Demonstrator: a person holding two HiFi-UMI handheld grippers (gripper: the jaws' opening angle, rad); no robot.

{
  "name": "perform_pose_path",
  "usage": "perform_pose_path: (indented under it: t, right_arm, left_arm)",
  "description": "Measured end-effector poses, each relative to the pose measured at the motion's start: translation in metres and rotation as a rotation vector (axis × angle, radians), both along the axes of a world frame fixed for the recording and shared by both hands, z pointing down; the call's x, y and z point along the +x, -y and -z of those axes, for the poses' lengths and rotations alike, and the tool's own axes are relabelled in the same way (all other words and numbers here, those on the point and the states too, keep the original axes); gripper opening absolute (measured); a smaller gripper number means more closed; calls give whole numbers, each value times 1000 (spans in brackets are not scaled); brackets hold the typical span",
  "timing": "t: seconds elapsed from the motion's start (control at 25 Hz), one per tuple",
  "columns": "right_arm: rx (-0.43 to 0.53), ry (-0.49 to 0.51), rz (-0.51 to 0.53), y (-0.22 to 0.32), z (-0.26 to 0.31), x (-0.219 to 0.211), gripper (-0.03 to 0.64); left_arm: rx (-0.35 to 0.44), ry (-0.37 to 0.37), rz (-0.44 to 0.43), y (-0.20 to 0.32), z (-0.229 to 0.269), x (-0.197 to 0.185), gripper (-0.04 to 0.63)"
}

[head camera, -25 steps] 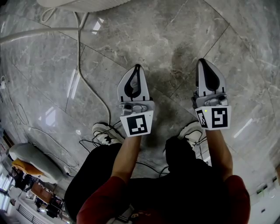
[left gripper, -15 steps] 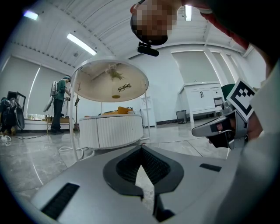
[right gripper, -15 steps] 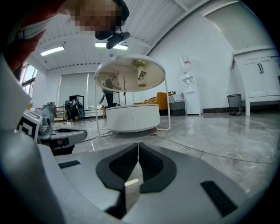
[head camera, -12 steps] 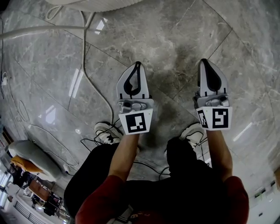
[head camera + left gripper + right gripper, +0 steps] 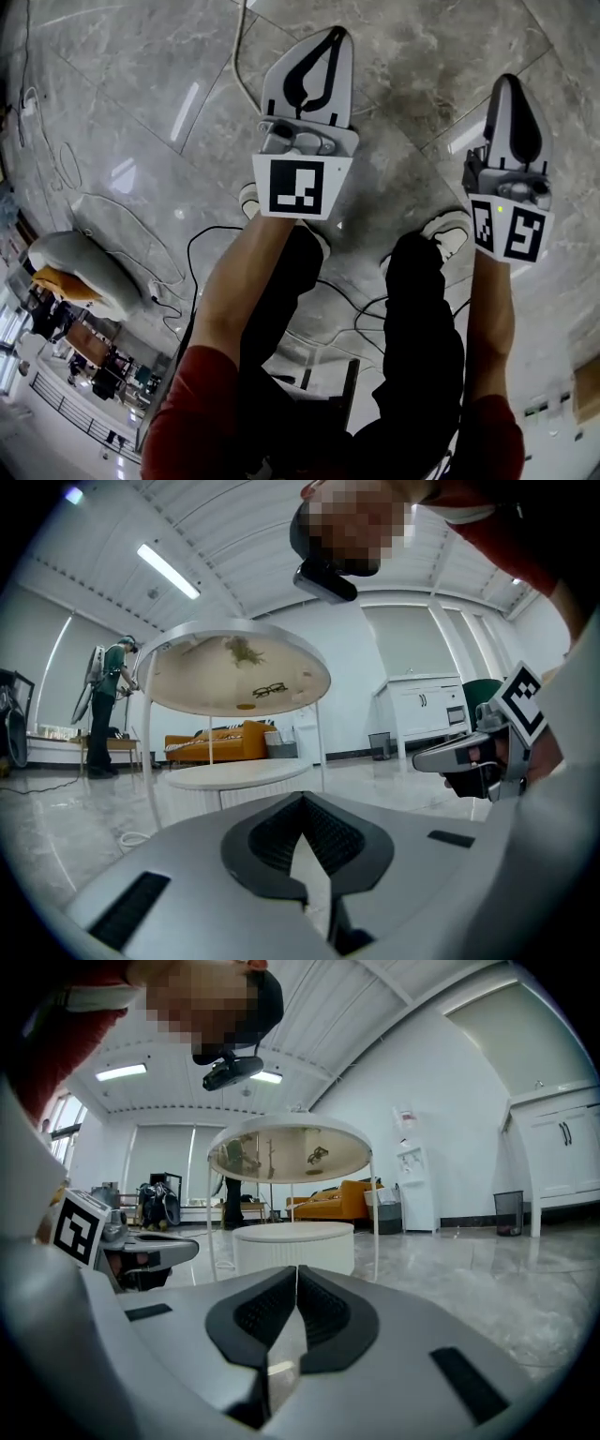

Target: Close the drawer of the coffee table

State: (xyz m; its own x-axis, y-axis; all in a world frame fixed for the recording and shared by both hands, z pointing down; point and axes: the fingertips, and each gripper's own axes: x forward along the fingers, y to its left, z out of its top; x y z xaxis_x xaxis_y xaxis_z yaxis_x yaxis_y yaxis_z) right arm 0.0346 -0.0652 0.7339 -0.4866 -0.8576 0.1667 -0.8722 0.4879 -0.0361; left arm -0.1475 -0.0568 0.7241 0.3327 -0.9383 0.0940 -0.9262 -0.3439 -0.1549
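Left gripper point(image 5: 301, 799): the jaws are brought together at the tips and nothing is held between them.
Right gripper point(image 5: 296, 1269): the jaws are pressed together and are likewise empty.
Floor point(image 5: 141, 112): grey marble is seen under both grippers.
Coffee table point(image 5: 293, 1241): a low white ribbed drum under a round glass top is seen far ahead, well apart from both grippers.
Drawer: it cannot be made out from here.
Step in hand: the approach, it is judged; nothing is touched yet.
Next move: the drawer front must be found and a closed gripper set squarely against it.
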Motion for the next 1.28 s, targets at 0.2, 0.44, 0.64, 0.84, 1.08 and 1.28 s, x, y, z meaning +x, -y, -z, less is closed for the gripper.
perform_pose_path:
  t: [0.2, 0.44, 0.64, 0.84, 1.08, 1.28]
  right_arm:
    - [-6, -17, 11, -3, 76, -12, 25]
    - [-33, 7, -53, 3, 190, 4, 25]
    - [-117, 39, -110, -4, 296, 23, 25]
    - [-135, 37, -124, -15, 409, 31, 25]
    - [-137, 23, -89, -35, 551, 39, 25]
    - [-66, 45, -114, -44, 651, 44, 25]
  left_arm:
    - [-80, -5, 36, -10, 70, -14, 12]
    - [-87, 1, 132, -18, 197, -26, 12]
    - [-93, -6, 160, -27, 325, -18, 12]
    - [-147, -26, 163, -40, 435, -9, 12]
    - [-208, -80, 161, -53, 567, 5, 12]
    - [-129, -139, 157, -56, 671, 1, 12]
